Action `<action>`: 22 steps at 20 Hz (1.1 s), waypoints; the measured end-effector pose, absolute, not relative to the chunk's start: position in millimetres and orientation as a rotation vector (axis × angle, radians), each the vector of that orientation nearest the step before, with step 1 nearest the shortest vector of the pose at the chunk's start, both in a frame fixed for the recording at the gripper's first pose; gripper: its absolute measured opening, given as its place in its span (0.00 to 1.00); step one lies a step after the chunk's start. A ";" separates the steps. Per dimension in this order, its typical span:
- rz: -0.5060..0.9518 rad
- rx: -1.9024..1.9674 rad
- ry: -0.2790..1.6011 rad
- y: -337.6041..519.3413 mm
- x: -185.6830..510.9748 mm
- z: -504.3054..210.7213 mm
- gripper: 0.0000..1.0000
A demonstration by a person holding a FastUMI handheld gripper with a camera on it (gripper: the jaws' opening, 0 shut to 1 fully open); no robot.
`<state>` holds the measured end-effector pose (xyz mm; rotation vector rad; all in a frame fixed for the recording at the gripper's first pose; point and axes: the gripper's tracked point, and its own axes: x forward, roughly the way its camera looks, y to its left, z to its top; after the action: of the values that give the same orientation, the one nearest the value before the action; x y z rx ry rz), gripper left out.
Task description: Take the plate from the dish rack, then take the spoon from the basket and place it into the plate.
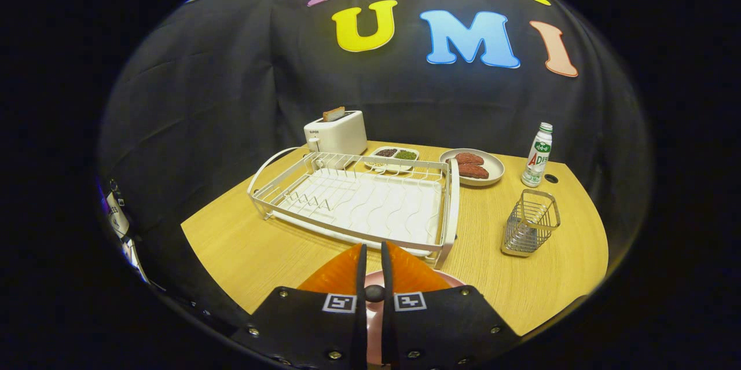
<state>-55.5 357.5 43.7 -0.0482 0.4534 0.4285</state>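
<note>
Pink plate (454, 281) located directly beneath the fingers, rim curving out past the right finger and showing again in the slit between them; judged off the dish rack (359, 202), whose slots just beyond the fingertips carry no plate. Gripper (373, 248) fingers drawn almost together, a thin gap between them; not possible to tell whether clamped on the plate rim or merely poised above a plate resting on the worktop (260, 248). Spoon step judged not yet done. Wire basket (529, 222) standing upright on the worktop ahead and to the right of the fingers, well apart from them, just off the rack's near right corner. Pale shape low inside the basket, possibly the spoon; too small to confirm, long axis not readable. Governing relation for the coming move: basket off the finger line to the right, opening facing up, so approach judged to require a swing rightward and a descent from above, with the fingers parted first. Beyond the basket, a bottle (537, 154) near the far right edge of the worktop; beside it a second plate (474, 166) carrying two reddish-brown pieces; then a small divided dish (395, 157) and a toaster (336, 132) with a slice of toast (334, 113) raised, both behind the rack.
</note>
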 end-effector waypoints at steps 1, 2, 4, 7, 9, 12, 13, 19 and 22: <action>0.418 -0.052 0.459 354.4 -54.2 42.7 0.09; 0.410 -0.054 0.459 351.2 -53.2 43.5 0.12; 0.394 -0.052 0.455 343.4 -51.0 46.1 0.14; 0.389 -0.029 0.449 335.2 -51.4 50.9 0.15; 0.376 -0.025 0.432 326.5 -49.4 59.2 0.17; 0.363 -0.014 0.393 314.6 -46.6 74.7 0.17; 0.358 -0.013 0.374 310.7 -45.3 81.4 0.17; 0.258 -0.016 0.230 262.5 -34.3 139.3 0.17; 0.192 -0.003 0.154 230.0 -29.2 177.5 0.17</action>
<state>-29.2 230.0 177.5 -0.0029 0.1540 0.1918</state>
